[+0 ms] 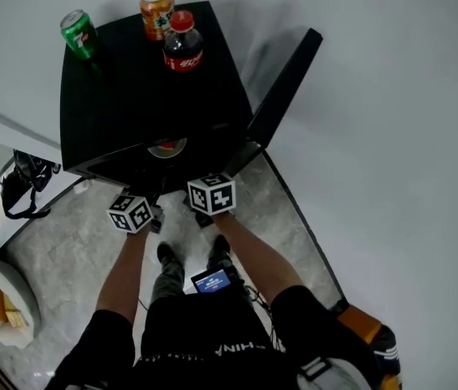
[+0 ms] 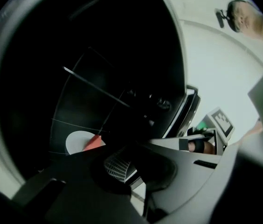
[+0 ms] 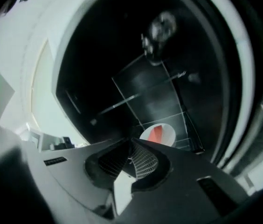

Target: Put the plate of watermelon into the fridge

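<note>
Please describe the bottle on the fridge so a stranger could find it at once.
Look at the black fridge with its door open. Three drinks stand on its top; the bottle is beside the orange can. Only it has a red cap and dark contents.

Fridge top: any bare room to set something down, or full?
Bare: the front half of the fridge top, from the cola bottle to the front edge, and the gap between green can and orange can. Crowded: back right corner, orange can beside cola bottle.
</note>
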